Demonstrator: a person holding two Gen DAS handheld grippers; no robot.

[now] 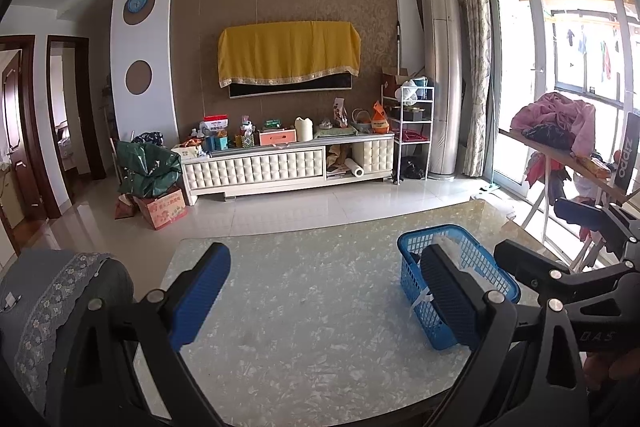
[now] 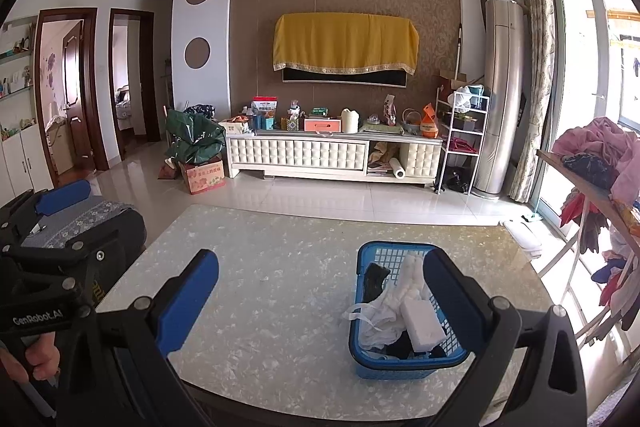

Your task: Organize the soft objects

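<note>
A blue plastic basket [image 2: 362, 359] stands on the marble-patterned table [image 2: 280, 267], right of centre. It holds white cloths [image 2: 394, 301], a white sponge block [image 2: 422, 323] and dark cloths [image 2: 374, 277]. My right gripper [image 2: 320, 299] is open and empty above the table, its right finger in front of the basket. My left gripper [image 1: 324, 297] is open and empty; the basket [image 1: 416, 289] sits behind its right finger. The right gripper shows at the right edge of the left wrist view [image 1: 568, 239]; the left gripper shows at the left edge of the right wrist view [image 2: 48, 227].
A dark chair with a grey lace cover [image 1: 52, 291] stands left of the table. A rack piled with clothes [image 2: 600, 155] stands on the right by the window. A TV cabinet [image 2: 336, 155] lies across the tiled floor beyond the table.
</note>
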